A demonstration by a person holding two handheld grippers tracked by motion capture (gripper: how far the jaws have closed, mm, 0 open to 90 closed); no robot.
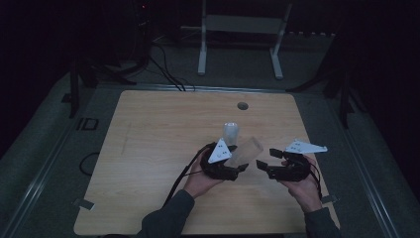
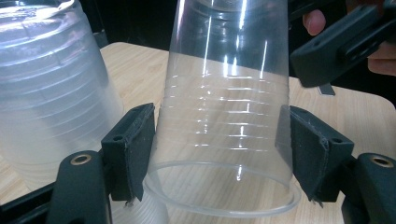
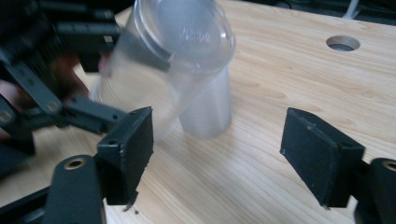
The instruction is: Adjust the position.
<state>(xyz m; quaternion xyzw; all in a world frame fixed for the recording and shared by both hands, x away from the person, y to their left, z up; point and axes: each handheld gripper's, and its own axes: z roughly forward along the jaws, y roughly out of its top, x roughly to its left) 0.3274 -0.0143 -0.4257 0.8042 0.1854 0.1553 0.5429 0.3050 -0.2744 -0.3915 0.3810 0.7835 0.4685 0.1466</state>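
Left gripper (image 2: 219, 154) clamps a clear plastic cup (image 2: 224, 116) near its rim, cup tilted above the wooden table (image 1: 148, 148). Right gripper (image 3: 217, 154) just beside it, jaws wide, nothing between them. Beyond, stack of frosted cups (image 1: 230, 133) stands upside down on the table.

Left hand-held gripper (image 1: 243, 167) jaws part-closed, right hand-held gripper (image 1: 264, 165) jaws wide apart, facing each other

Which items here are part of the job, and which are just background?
In play:
- clear cup, clamped in the left gripper
- frosted cup stack, upside down on the table
- right gripper, open, nothing between its jaws

Just there:
- table's round hole
- white frame beyond the table
- floor cables
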